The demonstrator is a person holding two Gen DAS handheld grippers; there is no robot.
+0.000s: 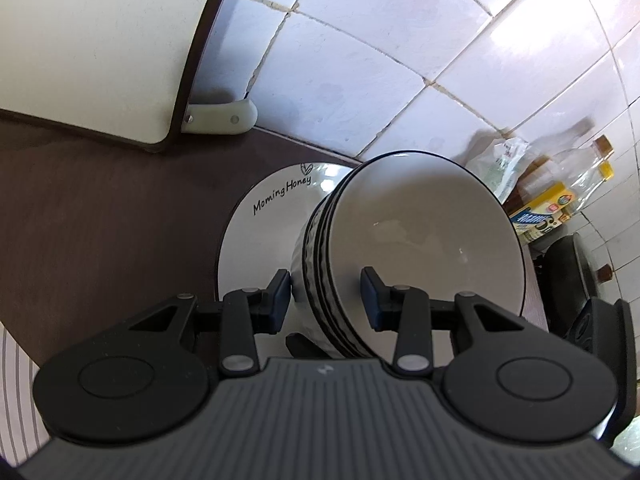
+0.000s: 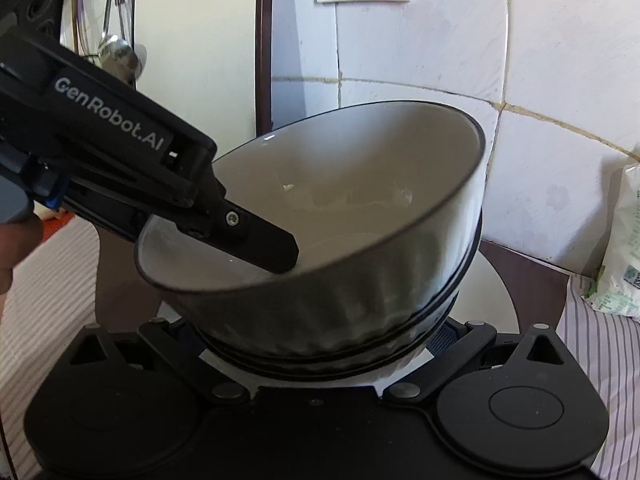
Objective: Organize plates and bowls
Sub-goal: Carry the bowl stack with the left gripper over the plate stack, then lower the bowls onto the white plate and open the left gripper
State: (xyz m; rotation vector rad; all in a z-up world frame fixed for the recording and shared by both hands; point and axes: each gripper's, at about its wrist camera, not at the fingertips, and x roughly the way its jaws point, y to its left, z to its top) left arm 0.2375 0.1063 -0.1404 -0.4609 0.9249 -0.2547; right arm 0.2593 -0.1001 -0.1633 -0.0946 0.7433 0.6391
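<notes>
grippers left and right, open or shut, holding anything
Left gripper: closed on the rim of the tilted bowls.
Right gripper: fingers either side of the bowls, pads hidden; cannot tell.

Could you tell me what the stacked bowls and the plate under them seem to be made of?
The stacked bowls look like glazed ceramic: glossy pale inside with bright highlights, dark rim line, rippled glossy outer wall. The plate below them also looks like glazed ceramic or porcelain: smooth white, shiny reflections, printed black lettering. Melamine cannot be ruled out by look alone.
</notes>
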